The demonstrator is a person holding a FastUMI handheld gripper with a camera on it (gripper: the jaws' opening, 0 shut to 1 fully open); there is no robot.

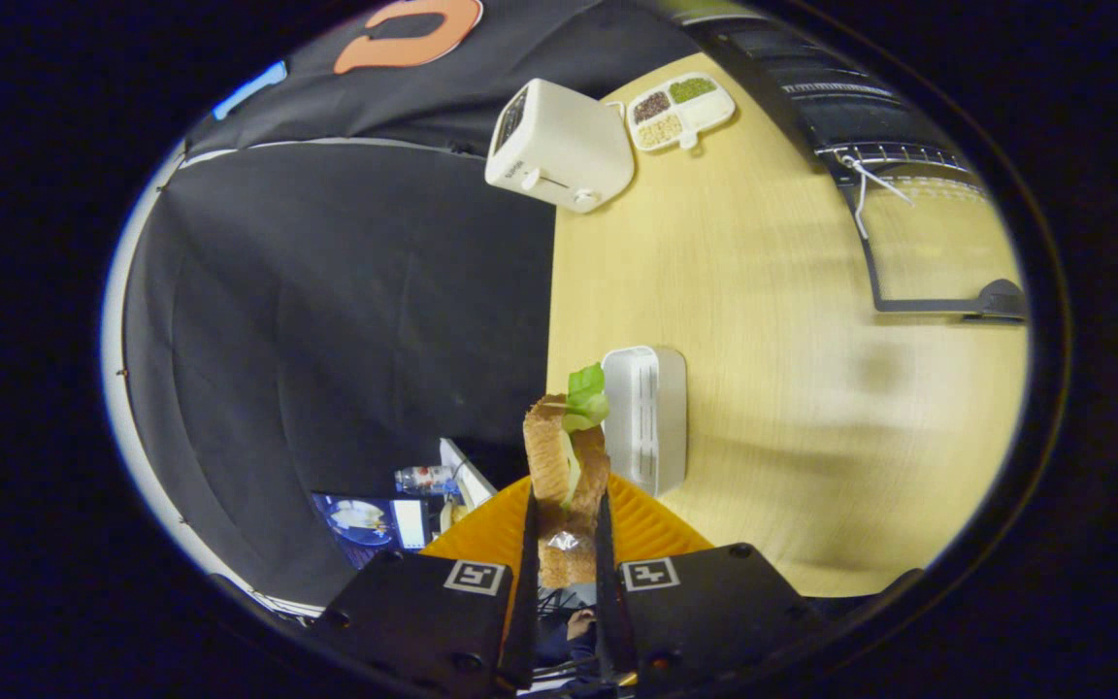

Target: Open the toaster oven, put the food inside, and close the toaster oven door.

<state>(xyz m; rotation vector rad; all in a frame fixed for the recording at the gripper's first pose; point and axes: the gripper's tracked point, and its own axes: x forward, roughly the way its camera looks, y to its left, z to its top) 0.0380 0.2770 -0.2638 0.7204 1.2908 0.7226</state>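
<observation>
My gripper is shut on a sandwich: two toasted bread slices with a green lettuce leaf sticking out of the far end. The sandwich is held in the air just above an orange ribbed plate. Far beyond the fingers and to their right, the toaster oven stands on the wooden table. Its dark-framed glass door hangs open and lies flat, handle toward me. A wire rack shows at the oven's mouth.
A white slotted tray lies on the table just beyond the plate, beside the sandwich. Farther off stand a white pop-up toaster and a white divided dish of grains. Off the table's edge hangs the black booth cloth.
</observation>
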